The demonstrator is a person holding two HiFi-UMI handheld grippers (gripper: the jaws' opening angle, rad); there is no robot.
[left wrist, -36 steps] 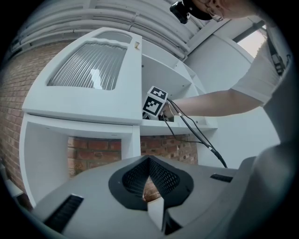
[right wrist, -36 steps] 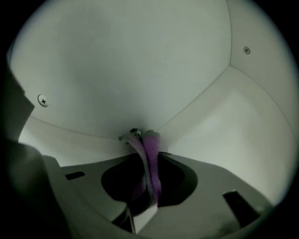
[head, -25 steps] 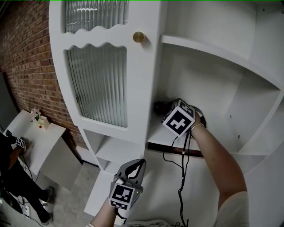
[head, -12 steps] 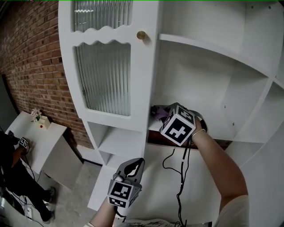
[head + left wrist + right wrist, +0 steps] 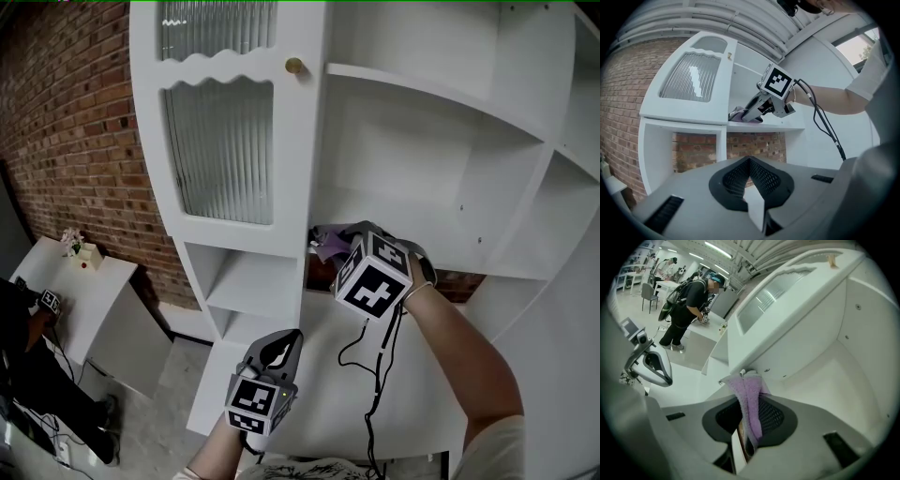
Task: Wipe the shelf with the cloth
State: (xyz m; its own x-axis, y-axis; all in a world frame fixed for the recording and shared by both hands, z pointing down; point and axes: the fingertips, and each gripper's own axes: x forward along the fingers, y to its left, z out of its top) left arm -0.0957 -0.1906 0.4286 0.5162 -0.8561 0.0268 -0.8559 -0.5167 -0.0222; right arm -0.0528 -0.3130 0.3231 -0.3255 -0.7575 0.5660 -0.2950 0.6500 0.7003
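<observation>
Scene: white cabinet (image 5: 300, 187) against a brick wall (image 5: 75, 122), ribbed-glass door (image 5: 225, 141) with a brass knob (image 5: 294, 66) on the left, open shelves on the right.
Right gripper (image 5: 330, 249): reached into the open bay at mid height, jaws closed tight on the cloth, a fold of it pinched between the pads and standing out past the tips.
Cloth (image 5: 328, 247): purple terry, held by the right gripper and pressed to the shelf at its front left corner, just beside the door post.
Shelf (image 5: 469, 255): white board, bare and dry-looking from the cloth across to the right wall; no dust, streak or wet mark clear enough to tell wiped ground from unwiped.
Left gripper (image 5: 289, 339): held low in front of the body, well apart from the shelf, jaws drawn together on nothing, idle.
Cable (image 5: 380, 356): hanging slack from the right gripper, clear of the shelf.
Progress: wiping under way, judging by cloth on board; placed at the far left end, so either the close of a pass or the start of one.
Left to do: likely the long run rightward and the back of the board; done share impossible to judge from here.
</observation>
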